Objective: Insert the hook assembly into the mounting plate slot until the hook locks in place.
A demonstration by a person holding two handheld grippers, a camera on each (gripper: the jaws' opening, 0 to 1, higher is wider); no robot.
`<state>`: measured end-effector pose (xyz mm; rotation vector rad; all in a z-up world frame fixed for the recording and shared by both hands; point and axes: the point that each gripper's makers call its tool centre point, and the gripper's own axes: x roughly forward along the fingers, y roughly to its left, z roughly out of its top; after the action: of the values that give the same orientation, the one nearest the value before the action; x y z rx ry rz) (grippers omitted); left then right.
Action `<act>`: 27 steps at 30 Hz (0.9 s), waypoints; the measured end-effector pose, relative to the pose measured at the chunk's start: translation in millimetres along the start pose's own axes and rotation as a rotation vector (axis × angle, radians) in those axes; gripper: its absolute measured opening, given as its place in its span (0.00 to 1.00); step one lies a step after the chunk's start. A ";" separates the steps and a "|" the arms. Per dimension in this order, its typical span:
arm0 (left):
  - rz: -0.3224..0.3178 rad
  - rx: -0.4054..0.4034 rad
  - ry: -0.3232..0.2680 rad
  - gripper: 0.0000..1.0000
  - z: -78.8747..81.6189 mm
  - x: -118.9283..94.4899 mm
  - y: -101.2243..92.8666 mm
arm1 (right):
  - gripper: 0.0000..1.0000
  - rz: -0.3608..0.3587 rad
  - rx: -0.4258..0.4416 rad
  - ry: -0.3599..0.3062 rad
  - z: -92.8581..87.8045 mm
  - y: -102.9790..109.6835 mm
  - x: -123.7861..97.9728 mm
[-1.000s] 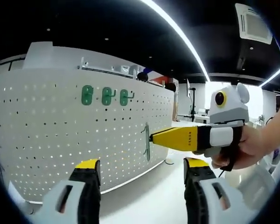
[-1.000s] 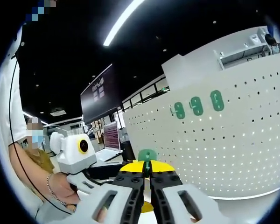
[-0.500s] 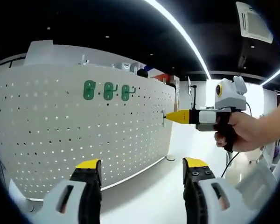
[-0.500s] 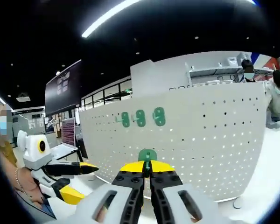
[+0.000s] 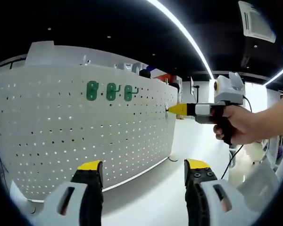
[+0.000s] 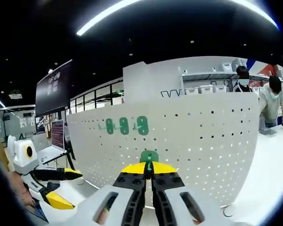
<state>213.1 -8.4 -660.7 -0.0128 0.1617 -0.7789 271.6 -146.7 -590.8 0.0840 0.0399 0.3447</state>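
Observation:
A white pegboard mounting plate [image 5: 61, 136] stands upright with three green hooks [image 5: 111, 91] hung in a row near its top. My left gripper [image 5: 144, 165] is open and holds nothing, a short way in front of the board. My right gripper [image 5: 173, 109], held by a hand [image 5: 240, 125], points at the board's right edge, shut on a green hook assembly [image 5: 167, 109]. In the right gripper view the hook assembly [image 6: 149, 157] sticks up from my shut right gripper [image 6: 149, 168], facing the pegboard [image 6: 203, 136] below its three hooks [image 6: 124, 125]. The left gripper [image 6: 74, 188] shows open at lower left.
The board stands on a white tabletop [image 5: 151, 197]. Two people [image 6: 273, 94] stand behind the board's right end beside shelves with bins [image 6: 207, 88]. A dark wall screen [image 6: 52, 89] and a laptop [image 6: 56, 141] lie off to the left.
My right gripper has carried the hook assembly up and farther off, from the board's lower middle to its right edge. The left gripper stays open and still.

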 end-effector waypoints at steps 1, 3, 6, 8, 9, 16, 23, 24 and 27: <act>0.002 0.001 0.001 0.72 -0.3 -0.4 0.4 | 0.00 0.000 -0.002 -0.001 1.7 -1.1 2.0; 0.002 -0.001 0.002 0.72 -0.8 -1.0 0.6 | 0.00 -0.004 -0.011 -0.010 6.7 -3.4 5.8; 0.005 -0.001 0.002 0.72 -1.6 -2.2 1.5 | 0.00 -0.012 -0.017 -0.020 13.3 -8.0 11.9; 0.007 0.000 0.001 0.72 -1.2 -3.3 1.9 | 0.00 -0.016 -0.020 -0.025 16.5 -9.8 14.9; 0.009 0.000 0.001 0.72 -1.3 -3.8 2.5 | 0.00 -0.017 -0.023 -0.027 18.4 -10.9 17.3; 0.020 -0.002 -0.003 0.72 0.1 -6.8 6.1 | 0.00 -0.025 -0.039 -0.043 28.4 -14.4 28.6; 0.027 -0.007 -0.004 0.72 0.2 -8.4 8.9 | 0.00 -0.037 -0.032 -0.056 35.9 -18.5 41.0; 0.028 -0.006 -0.004 0.72 0.2 -8.5 9.1 | 0.00 -0.037 -0.029 -0.058 36.9 -18.6 42.4; 0.031 -0.009 -0.005 0.72 0.5 -8.5 9.8 | 0.00 -0.039 -0.040 -0.064 40.3 -19.0 47.4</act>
<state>214.1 4.5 -659.7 -0.0213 0.1603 -0.7476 324.7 -151.5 -553.5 0.0546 -0.0289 0.3037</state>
